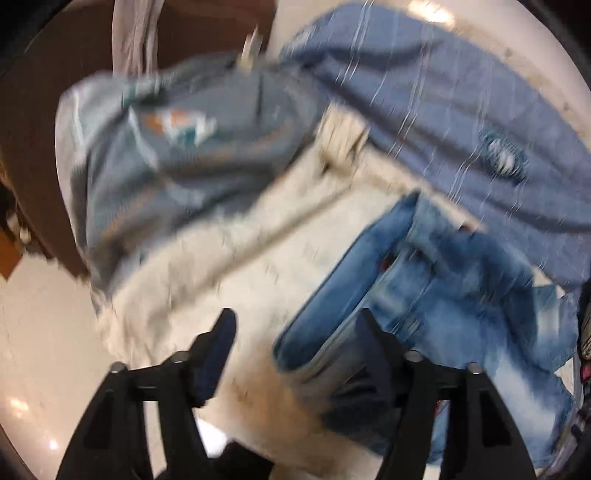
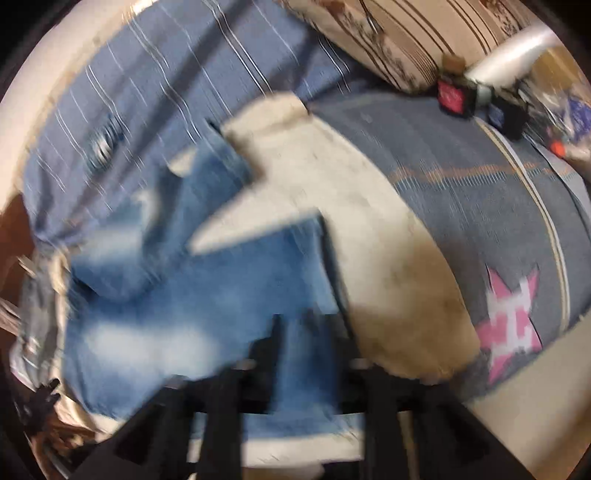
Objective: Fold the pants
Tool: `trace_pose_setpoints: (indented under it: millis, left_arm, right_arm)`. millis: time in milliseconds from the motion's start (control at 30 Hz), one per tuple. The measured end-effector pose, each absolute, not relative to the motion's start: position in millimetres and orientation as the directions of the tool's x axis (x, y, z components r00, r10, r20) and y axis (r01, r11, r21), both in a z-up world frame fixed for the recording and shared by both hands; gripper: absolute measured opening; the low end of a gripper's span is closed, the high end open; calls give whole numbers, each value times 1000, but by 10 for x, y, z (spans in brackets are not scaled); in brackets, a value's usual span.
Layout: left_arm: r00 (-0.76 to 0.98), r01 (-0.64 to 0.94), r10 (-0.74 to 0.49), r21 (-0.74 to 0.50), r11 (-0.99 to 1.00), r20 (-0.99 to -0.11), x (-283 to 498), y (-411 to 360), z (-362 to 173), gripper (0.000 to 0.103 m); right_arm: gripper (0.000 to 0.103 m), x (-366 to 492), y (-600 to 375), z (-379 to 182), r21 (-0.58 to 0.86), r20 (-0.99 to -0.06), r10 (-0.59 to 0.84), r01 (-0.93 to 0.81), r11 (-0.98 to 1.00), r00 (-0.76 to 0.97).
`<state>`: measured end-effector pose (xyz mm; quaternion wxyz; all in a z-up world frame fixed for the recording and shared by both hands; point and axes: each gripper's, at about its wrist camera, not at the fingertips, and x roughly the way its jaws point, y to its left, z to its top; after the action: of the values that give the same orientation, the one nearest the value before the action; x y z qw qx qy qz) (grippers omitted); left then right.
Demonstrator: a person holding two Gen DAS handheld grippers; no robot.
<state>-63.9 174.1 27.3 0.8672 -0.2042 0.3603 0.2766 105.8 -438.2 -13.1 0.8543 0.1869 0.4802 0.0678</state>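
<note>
Light-blue washed jeans (image 1: pixel 461 295) lie crumpled on a cream cloth (image 1: pixel 240 258). In the left wrist view my left gripper (image 1: pixel 295 332) hovers over them with its jaws wide apart. Its left finger is above the cream cloth, and its right finger overlaps a folded edge of the jeans. In the blurred right wrist view the jeans (image 2: pixel 184 314) spread to the left and a denim strip runs between the fingers of my right gripper (image 2: pixel 314 339). Those jaws also stand wide, and no pinch on the denim shows.
A blue striped cloth (image 1: pixel 443 92) (image 2: pixel 166 74) lies behind the jeans. A grey garment with a logo (image 1: pixel 184 147) lies to the left, and grey fabric with a pink star (image 2: pixel 509 325) to the right. A striped cushion (image 2: pixel 424 33) and small dark boxes (image 2: pixel 452 94) sit at the back. A pale glossy surface (image 1: pixel 37 332) shows in front.
</note>
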Motion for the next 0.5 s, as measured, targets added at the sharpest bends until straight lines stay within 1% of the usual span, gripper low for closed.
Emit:
trace_pose_setpoints:
  millis: [33,67,133,167,200,233,267,300,333,367,433,500]
  left_arm:
    - [603,-606,340,-137,784,-722,-596,1682,308,83]
    - [613,-574,334,-112,811,-716,-482,1602,306,83]
    - [592,-513,304,-58,857,-747,-269,1468,190,83]
    - [569,-488,281,-43,872,-773,-203,1431,92,83]
    - [532,-474,263,-26,880,-805,-124,1419,-45,83]
    - [484,-470,258,1,883,-836,-51,1412,-186,82]
    - [454,-470,255,13,882,-854,-19,1419,-303,80]
    - [440,-479,254,14,878,-861,-21,1440,-416,80]
    - [446,-481,244,0,877,-861,-41,1467,-465,80]
    - [457,-484,239,-14,875,-857,-38,1480,-482,81]
    - [461,-476,250,0,879,-851,-41,1443,-457,81]
    - [465,-469,266,19,883,-845,-3,1421,-475,81]
  right_arm:
    - [84,1156,-4373,-89,390,-776,292,61,919,558]
    - [84,1233,-4330,-104,373,-773,278,54,926,570]
    - [84,1470,-4252,-172,329,-800,255,43,943,543]
    - [78,1588,-4205,-265,324,-823,263,35,945,504]
    - [63,1612,-4152,-330,317,-836,268,23,948,479]
    - [51,1668,-4073,-383,276,-859,242,9,961,452]
    - [17,1677,-3971,-390,216,-868,198,-12,976,455]
    - [6,1668,-3900,-329,151,-867,148,-32,988,476]
    - [4,1642,-3840,-236,95,-854,107,-49,994,510]
    - [4,1593,-3772,-59,7,-814,39,-57,998,580]
    - [4,1565,-3754,112,-30,-771,9,-50,998,637]
    - [4,1636,-3723,74,-79,-758,-48,-20,997,650]
